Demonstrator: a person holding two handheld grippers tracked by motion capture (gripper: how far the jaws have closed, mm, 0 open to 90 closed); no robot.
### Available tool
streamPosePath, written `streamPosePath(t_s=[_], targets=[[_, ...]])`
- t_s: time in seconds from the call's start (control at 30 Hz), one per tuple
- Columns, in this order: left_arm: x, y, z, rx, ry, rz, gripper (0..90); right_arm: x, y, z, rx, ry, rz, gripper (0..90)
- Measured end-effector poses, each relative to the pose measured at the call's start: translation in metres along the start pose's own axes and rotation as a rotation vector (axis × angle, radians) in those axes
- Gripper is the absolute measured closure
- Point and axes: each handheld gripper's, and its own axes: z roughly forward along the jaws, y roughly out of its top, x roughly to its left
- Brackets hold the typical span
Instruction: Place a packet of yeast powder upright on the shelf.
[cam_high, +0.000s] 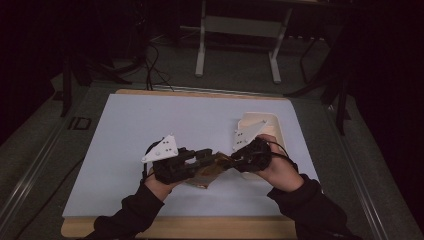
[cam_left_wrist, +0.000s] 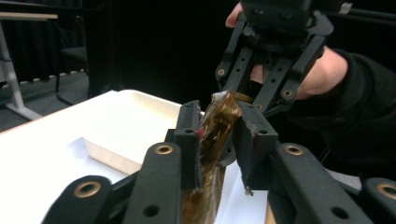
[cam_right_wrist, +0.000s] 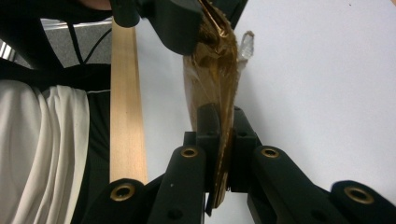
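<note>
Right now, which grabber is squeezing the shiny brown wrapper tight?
The right gripper: its jaws pinch the brown wrapper flat. The left gripper shows a gap beside it.

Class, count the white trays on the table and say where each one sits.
1. The white tray sits on the white sheet at the table's far right, just beyond the right gripper; its near end is hidden behind that gripper.

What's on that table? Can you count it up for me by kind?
Tongs: 2, left tongs and right tongs
Brown packet: 1
White tray: 1
White sheet: 1
Total: 5
</note>
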Motion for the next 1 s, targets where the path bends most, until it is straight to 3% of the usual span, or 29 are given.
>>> streamPosePath(t_s=[0.17, 0.33, 0.43, 0.5, 0.7, 1.0], targets=[[-0.001, 0.003, -0.005, -0.002, 0.003, 0.021, 51.5, -0.003, 0.001, -0.003, -0.003, -0.004, 0.000, 87.1], [0.003, 0.000, -0.011, -0.004, -0.006, 0.017, 32.2, -0.004, 0.002, -0.008, -0.003, -0.006, -0.012, 87.2], [0.003, -0.004, -0.012, 0.018, 0.031, 0.030, 17.3, -0.005, 0.003, -0.011, -0.002, -0.019, -0.029, 87.2], [0.004, -0.006, -0.014, 0.040, 0.046, 0.039, 15.4, -0.005, 0.003, -0.014, -0.010, -0.019, -0.030, 87.2], [0.008, -0.012, -0.022, 0.059, 0.060, 0.016, 14.6, -0.009, 0.005, -0.021, -0.029, -0.019, -0.042, 87.2], [0.012, -0.030, -0.036, 0.093, 0.094, -0.013, 14.5, -0.015, 0.009, -0.042, -0.063, -0.089, -0.099, 87.2]])
